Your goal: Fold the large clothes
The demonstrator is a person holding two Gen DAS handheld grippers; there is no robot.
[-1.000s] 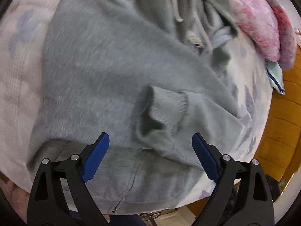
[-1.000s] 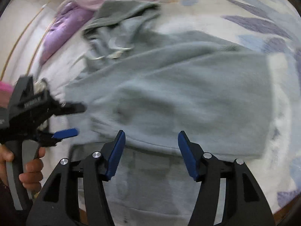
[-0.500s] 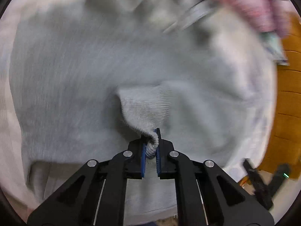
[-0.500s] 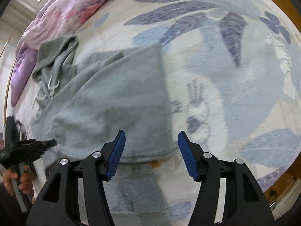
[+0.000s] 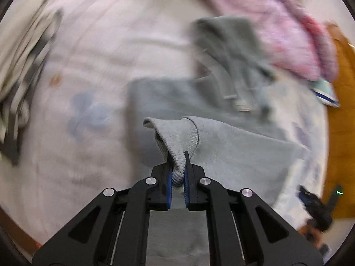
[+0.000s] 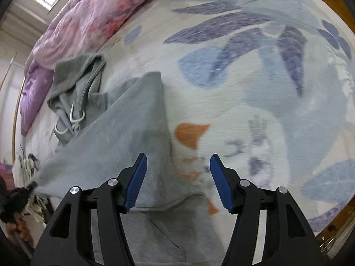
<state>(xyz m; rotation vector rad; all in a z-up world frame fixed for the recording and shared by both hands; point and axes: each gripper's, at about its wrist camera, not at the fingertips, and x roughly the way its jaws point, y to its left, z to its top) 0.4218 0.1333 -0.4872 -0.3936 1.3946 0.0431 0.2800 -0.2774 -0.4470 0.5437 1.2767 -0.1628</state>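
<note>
A grey hoodie (image 6: pixel 124 137) lies on a bed with a leaf-print sheet (image 6: pixel 255 71). Its hood (image 6: pixel 77 84) with white drawstrings points to the back left. In the left wrist view my left gripper (image 5: pixel 177 173) is shut on the ribbed sleeve cuff (image 5: pixel 177 139) and holds the sleeve (image 5: pixel 239 153) lifted above the hoodie body (image 5: pixel 168 97). My right gripper (image 6: pixel 177 177) is open and empty, hovering over the hoodie's right edge and lower hem (image 6: pixel 168 228). The left gripper shows at the far left of the right wrist view (image 6: pixel 20 195).
A pink and purple floral quilt (image 6: pixel 93 15) lies bunched along the back of the bed. Striped clothes (image 5: pixel 20 66) lie at the left in the left wrist view. An orange wooden bed frame (image 5: pixel 341 119) runs along the right.
My left gripper closed on the sleeve cuff and has pulled it up and away to the left. My right gripper, still open, has swung to the hoodie's right edge.
</note>
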